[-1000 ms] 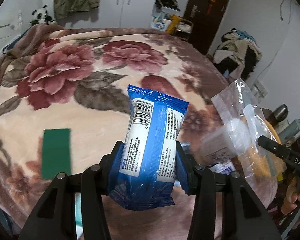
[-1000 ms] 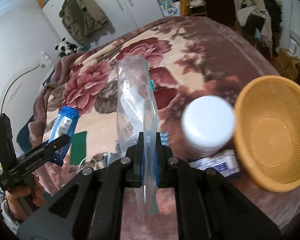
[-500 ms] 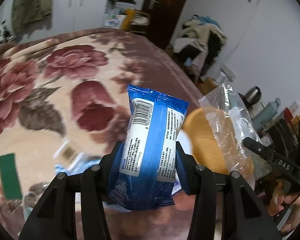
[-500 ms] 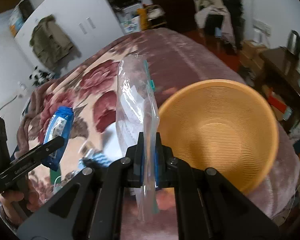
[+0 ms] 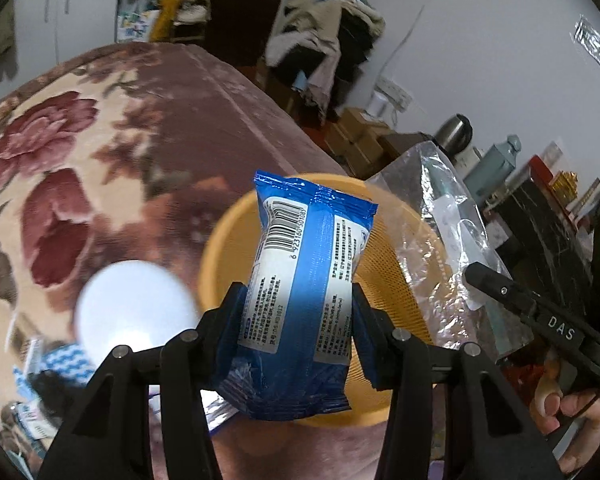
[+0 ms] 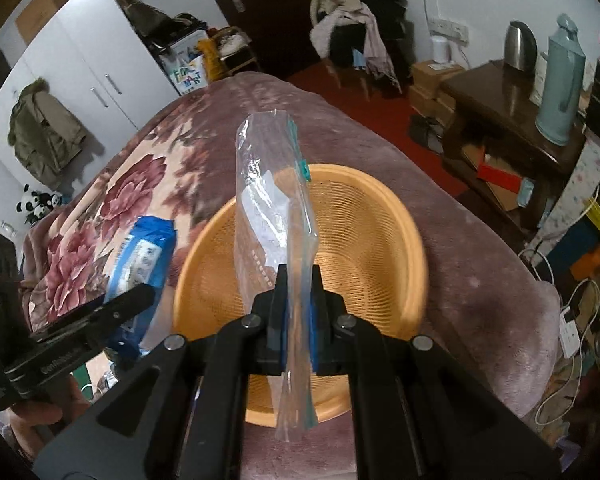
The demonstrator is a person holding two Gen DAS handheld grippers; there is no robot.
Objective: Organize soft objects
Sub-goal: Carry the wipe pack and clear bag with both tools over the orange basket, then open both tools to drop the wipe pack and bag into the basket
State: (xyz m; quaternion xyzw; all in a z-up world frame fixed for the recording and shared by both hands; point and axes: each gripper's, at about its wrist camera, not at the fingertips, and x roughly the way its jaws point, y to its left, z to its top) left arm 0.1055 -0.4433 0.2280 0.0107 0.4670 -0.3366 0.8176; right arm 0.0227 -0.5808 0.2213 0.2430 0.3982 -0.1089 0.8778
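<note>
Over the bed: both grippers hang above the orange basket (image 6: 384, 240), each with a packet clamped between its pads.
Bed cover: plush floral blanket (image 5: 60, 168), pink and maroon blooms; it runs under the basket on all visible sides.
Basket: round, orange, fine mesh wall, mouth up, resting on the blanket near the bed's corner; nothing visible inside in the right wrist view.
Left gripper (image 5: 300, 340): jaws part-way open, pads pressed into both sides of the blue wipes pack (image 5: 304, 280); the pack bulges above and below the pinch.
Blue wipes pack: upright, barcode and white print panel toward the camera, crimped top edge up; in the left wrist view it covers the basket's near wall.
Right gripper (image 6: 298, 320): jaws closed as far as they go, nipping the clear plastic bag (image 6: 272, 216) flat between blue pads.
Clear plastic bag: stands tall above the jaws, crinkled, a small teal tab near its top edge, a short tail hanging below; the basket bowl shows through it.
Relation of the two: the wipes pack is left of the bag, apart from it, at the basket's left rim in the right wrist view.
Hands: fingers wrapped on each grip handle, partly seen at frame edges.
Nearby on blanket: white round lid (image 5: 136, 312), blurred, left of the basket; small packets beside it, too blurred to identify.
</note>
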